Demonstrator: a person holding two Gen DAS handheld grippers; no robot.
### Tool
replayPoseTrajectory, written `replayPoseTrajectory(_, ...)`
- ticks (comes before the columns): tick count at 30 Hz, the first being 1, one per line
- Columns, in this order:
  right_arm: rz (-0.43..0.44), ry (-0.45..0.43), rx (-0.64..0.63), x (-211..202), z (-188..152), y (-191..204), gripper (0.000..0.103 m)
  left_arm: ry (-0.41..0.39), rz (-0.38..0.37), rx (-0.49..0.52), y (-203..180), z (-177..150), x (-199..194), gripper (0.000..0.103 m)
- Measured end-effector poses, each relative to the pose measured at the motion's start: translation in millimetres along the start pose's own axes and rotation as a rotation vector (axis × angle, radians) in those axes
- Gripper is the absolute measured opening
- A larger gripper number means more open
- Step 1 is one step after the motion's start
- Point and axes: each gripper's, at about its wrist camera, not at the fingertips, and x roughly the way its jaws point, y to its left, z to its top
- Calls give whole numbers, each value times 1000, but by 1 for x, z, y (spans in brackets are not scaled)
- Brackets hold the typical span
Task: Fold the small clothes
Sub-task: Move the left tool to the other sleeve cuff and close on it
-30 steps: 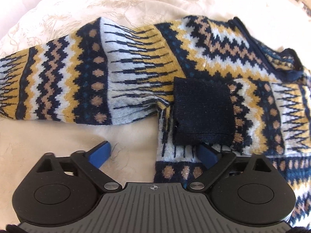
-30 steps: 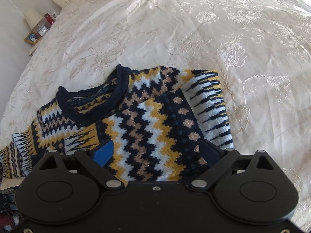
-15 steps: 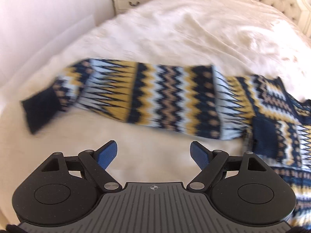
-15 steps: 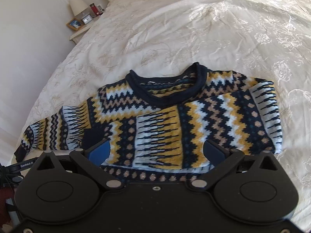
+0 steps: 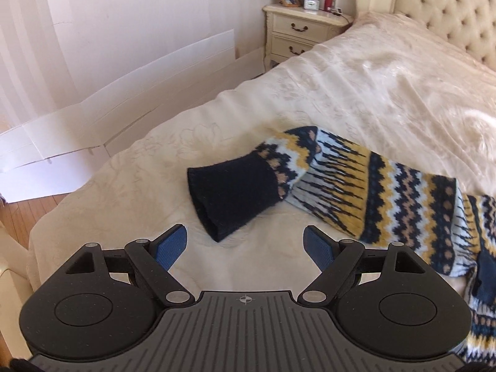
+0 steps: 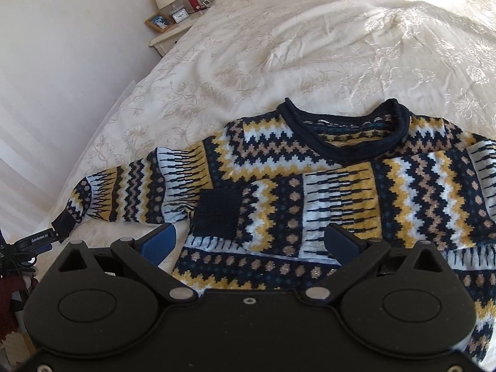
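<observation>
Just ahead of left claw (image 5: 245, 245), sleeve cuff (image 5: 232, 195).

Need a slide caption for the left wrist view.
Open left gripper hovers before the navy cuff of a patterned knit sweater's outstretched sleeve on a cream bedspread.

One label can be read: "GenRobot.AI" in small white letters on the side of the left tool (image 6: 38, 239), seen in the right wrist view. The clock (image 5: 311, 3) on the nightstand (image 5: 297, 28) is too small to read.
</observation>
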Motion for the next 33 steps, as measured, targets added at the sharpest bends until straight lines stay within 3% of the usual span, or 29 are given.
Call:
replayPoseTrajectory(9, 7, 13, -15, 4, -4, 21, 102, -24, 0, -17, 21, 20, 23, 82)
replayPoseTrajectory(11, 5, 16, -19, 4, -5, 25, 102, -14, -12, -11, 22, 23, 32, 77)
replayPoseTrajectory(13, 1, 17, -21, 3, -6, 27, 102, 4, -34, 3, 22, 24, 40, 63)
replayPoseTrajectory(15, -3, 17, -19, 3, -7, 29, 102, 18, -68, 19, 23, 26, 45, 40)
replayPoseTrajectory(16, -4, 18, -18, 3, -7, 30, 102, 15, -79, 22, 24, 26, 45, 33)
replayPoseTrajectory(18, -8, 21, -18, 2, -8, 31, 102, 15, -84, 15, 24, 27, 43, 5)
replayPoseTrajectory(23, -2, 23, -20, 2, -11, 32, 102, 15, -132, -40, 25, 36, 24, 5)
replayPoseTrajectory(33, 43, 18, 1, -5, -18, 14, 102, -112, -320, 45, -32, 70, -66, 5)
